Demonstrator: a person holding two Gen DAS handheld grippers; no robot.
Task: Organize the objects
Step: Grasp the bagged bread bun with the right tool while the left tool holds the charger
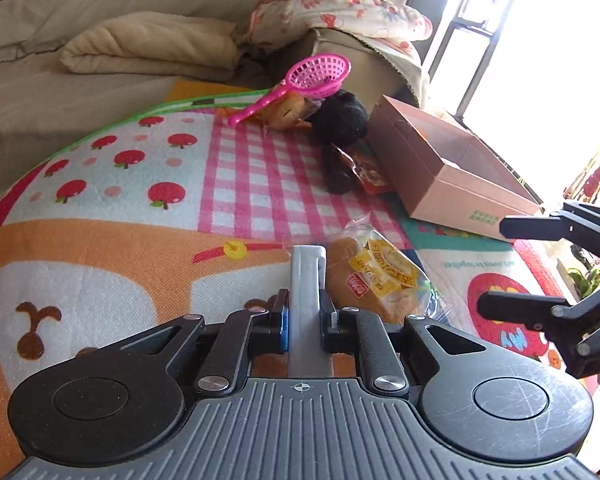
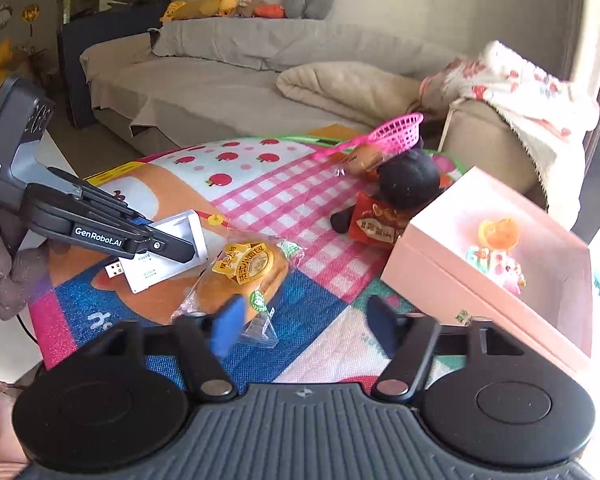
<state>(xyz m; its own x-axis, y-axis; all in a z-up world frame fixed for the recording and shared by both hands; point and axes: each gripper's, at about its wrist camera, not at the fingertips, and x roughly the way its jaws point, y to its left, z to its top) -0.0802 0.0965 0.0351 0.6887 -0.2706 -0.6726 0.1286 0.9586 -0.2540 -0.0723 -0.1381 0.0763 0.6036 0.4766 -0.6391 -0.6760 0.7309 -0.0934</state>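
Left gripper (image 1: 305,320) clamped on white USB device (image 2: 168,254), lifted beside pink box (image 2: 496,248); right gripper (image 2: 304,326) spread empty over wrapped bun (image 2: 244,276). Next, probably: carry device into box.

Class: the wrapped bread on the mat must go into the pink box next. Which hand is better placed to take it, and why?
Right. The right gripper is open and empty, with the wrapped bread just ahead of its fingers and the pink box beside it. The left gripper is shut on a white device.
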